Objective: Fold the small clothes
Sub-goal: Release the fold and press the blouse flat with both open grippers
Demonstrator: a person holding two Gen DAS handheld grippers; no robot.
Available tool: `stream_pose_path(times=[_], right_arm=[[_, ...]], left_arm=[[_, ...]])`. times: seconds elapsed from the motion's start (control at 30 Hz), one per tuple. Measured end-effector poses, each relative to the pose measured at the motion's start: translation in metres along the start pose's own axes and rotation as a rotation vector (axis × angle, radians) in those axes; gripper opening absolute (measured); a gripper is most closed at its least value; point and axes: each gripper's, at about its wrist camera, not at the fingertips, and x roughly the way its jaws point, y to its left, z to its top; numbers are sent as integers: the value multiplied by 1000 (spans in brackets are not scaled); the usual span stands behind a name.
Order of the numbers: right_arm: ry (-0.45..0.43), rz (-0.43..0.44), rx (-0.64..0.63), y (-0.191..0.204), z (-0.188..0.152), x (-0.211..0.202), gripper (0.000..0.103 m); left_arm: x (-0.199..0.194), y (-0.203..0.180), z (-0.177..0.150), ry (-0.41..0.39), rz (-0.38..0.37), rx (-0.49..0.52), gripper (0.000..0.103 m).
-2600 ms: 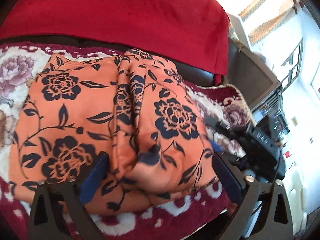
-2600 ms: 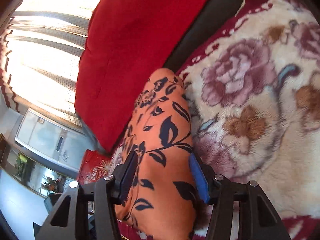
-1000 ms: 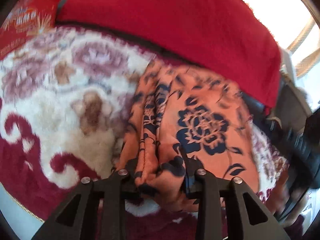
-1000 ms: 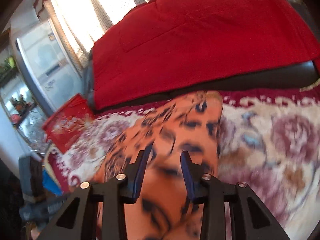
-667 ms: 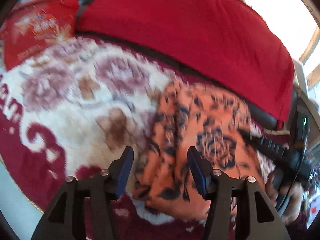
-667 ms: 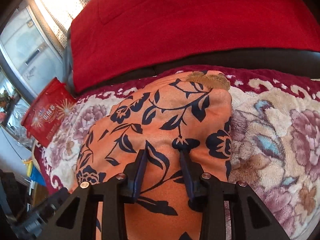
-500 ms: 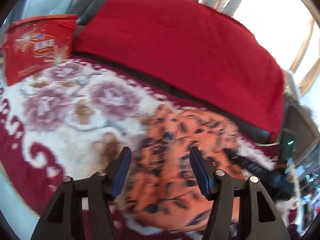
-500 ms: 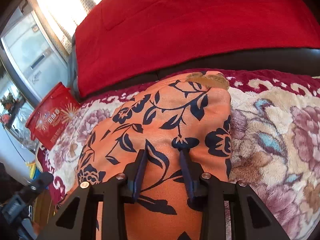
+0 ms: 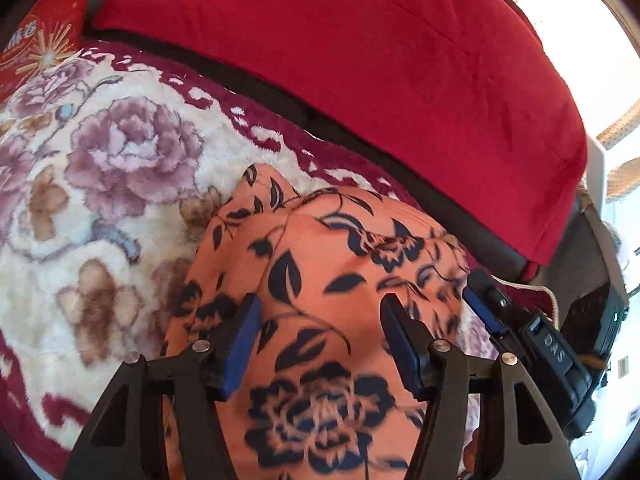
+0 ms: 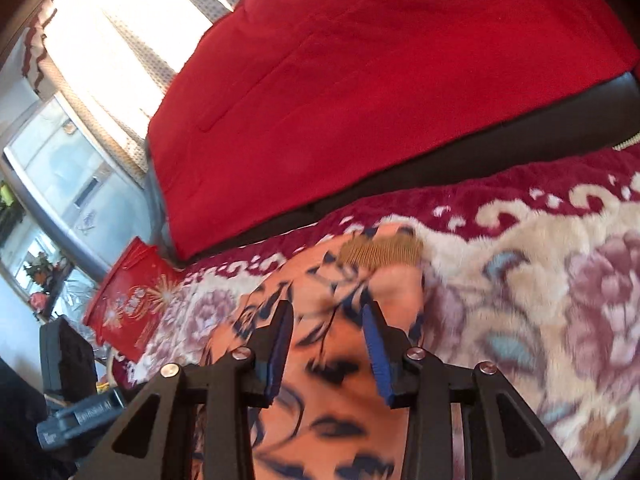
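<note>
Right wrist: garment (image 10: pixel 340 364) motion-blurred, hem cropped.

One orange floral garment (image 9: pixel 332 320), one floral plush blanket (image 9: pixel 100 184), one red cushion (image 9: pixel 360 60), one red box (image 10: pixel 128 300), two tools.

A plush blanket (image 9: pixel 120 184) with mauve roses on cream and a maroon border fills the left view from nine to seven o'clock, and the right view's four o'clock side. Behind it a dark sofa seam, then a big red cushion (image 9: pixel 360 60) across twelve o'clock in both views. A red box (image 10: pixel 132 300) with gold starbursts sits at nine o'clock in the right view, at the blanket's far edge. Bright curtains (image 10: pixel 120 32) glow at eleven o'clock there, a glass cabinet (image 10: pixel 60 176) below them.
</note>
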Motion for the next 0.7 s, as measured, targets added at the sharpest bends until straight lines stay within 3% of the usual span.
stream_pose_path(times=[0.17, 0.23, 0.33, 0.43, 0.57, 0.7], right_arm=[[200, -78, 58, -20, 8, 63, 41], [199, -63, 79, -24, 12, 61, 40], [168, -70, 47, -23, 10, 47, 39], [122, -41, 15, -16, -1, 17, 39], [73, 32, -40, 2, -26, -32, 39], [41, 31, -134, 29, -60, -62, 39]], left_arm=[[20, 7, 10, 25, 49, 17, 62], [26, 12, 11, 28, 114, 23, 62], [17, 15, 9, 24, 77, 10, 62], [3, 17, -1, 2, 98, 40, 62], [-20, 19, -29, -15, 109, 79, 62], [-39, 9, -55, -32, 132, 140, 62]])
